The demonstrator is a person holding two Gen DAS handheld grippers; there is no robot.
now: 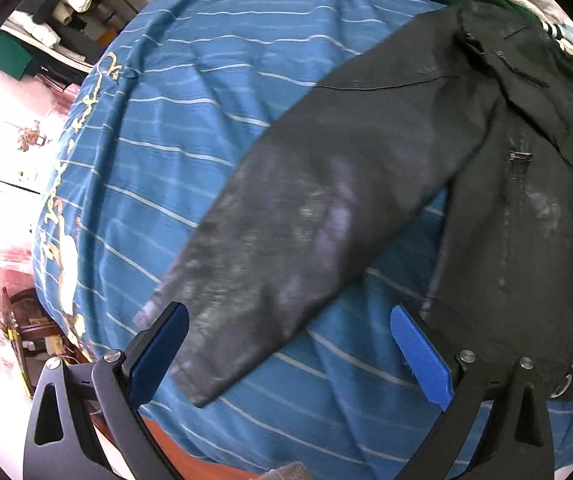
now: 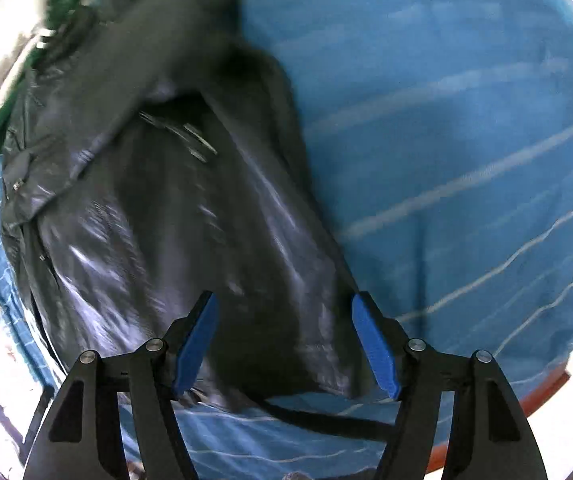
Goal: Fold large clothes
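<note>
left wrist | left gripper (image 1: pixel 288 334) spread over jacket sleeve (image 1: pixel 286 232) | right gripper (image 2: pixel 284 340) spread over jacket hem (image 2: pixel 270 368)

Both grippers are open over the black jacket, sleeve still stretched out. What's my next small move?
Probably lower the left gripper and close on the sleeve near its cuff: the jaws stand open around it, and it lies spread across the blue striped cover, away from the jacket body, unfolded.

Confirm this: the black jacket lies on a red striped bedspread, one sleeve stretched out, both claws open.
Not quite. The bedspread is blue with pale stripes, not red; the left wrist view shows it. The rest holds: the black jacket lies on it, sleeve stretched out, left claw and right claw open.
</note>
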